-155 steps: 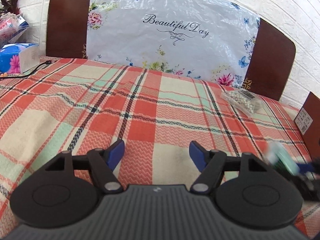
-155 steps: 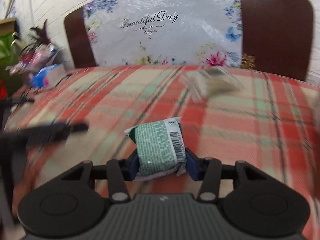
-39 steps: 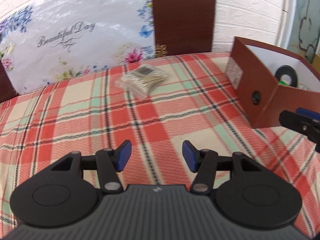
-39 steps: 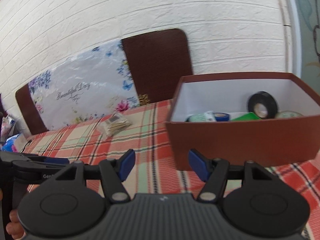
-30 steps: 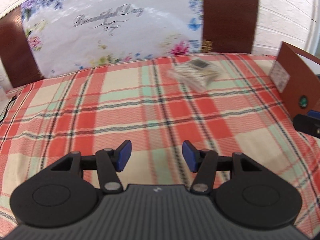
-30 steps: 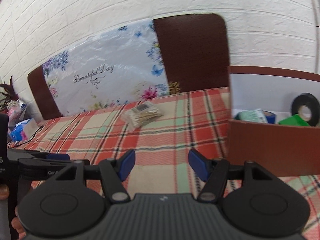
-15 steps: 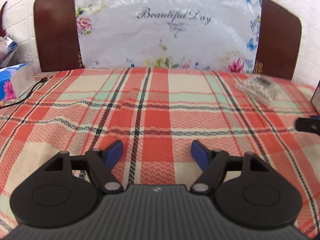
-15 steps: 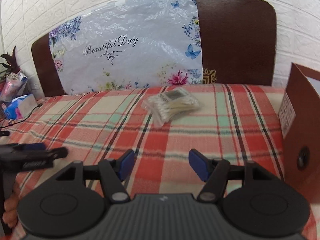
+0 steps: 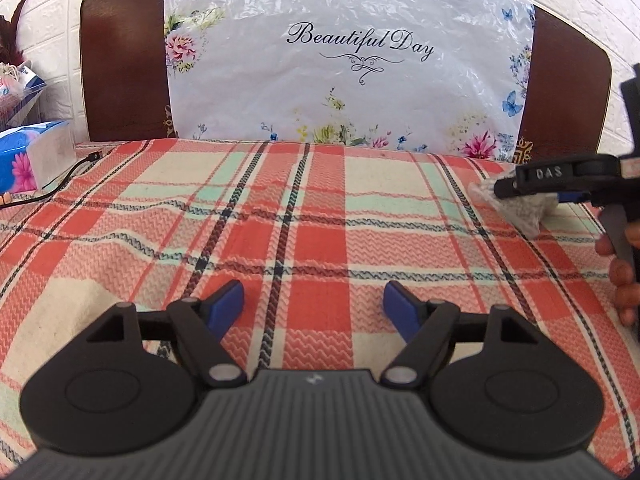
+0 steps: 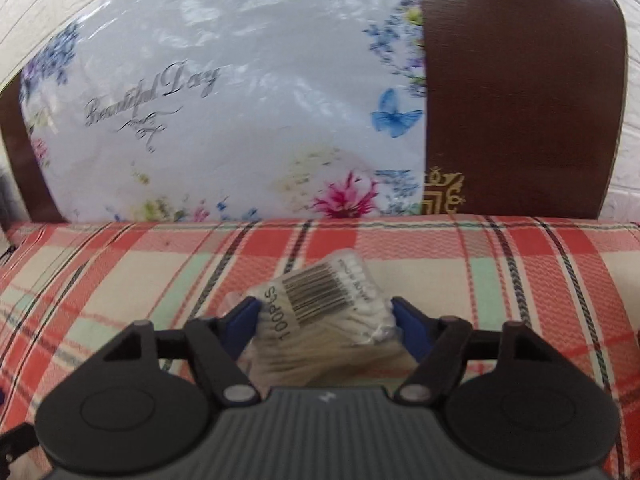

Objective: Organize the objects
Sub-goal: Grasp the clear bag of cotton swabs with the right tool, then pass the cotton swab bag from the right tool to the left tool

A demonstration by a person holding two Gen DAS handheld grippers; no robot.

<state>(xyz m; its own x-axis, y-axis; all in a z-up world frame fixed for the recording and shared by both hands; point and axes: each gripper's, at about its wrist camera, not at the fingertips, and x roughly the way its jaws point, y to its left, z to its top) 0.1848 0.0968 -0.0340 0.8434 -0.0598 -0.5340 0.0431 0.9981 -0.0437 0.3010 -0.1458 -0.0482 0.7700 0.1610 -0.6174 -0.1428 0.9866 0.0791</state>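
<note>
I see one loose item left to tidy: a clear packet of cotton swabs (image 10: 320, 312), with a barcode label and "100PCS" printed on it. It lies on the plaid blanket (image 9: 280, 220) of the bed, near the dark brown headboard (image 10: 520, 100). The rest of the blanket, as far as both views reach, is bare. No container shows in either view, so I cannot tell how much has been put away. My judgement is that this packet is at least the next thing to move, and perhaps the last. It has not been lifted; it lies flat on the blanket.

My right claw (image 10: 324, 320) sits low over the packet, with one blue fingertip on each side of it. The jaws are opening, spread about as wide as the packet. The fingertips stand right at the packet's edges, but the view is blurred and I see no squeeze on the wrapper. I judge that nothing is gripped yet. From the left wrist view, the right claw reaches in at the far right, over the packet, near the headboard's right end.

My left claw (image 9: 314, 310) hovers over the blanket's middle, further from the headboard than the packet and well apart from it. Its jaws are opening too, spread wide, with only bare plaid cloth between the blue fingertips. It holds and touches nothing.
</note>
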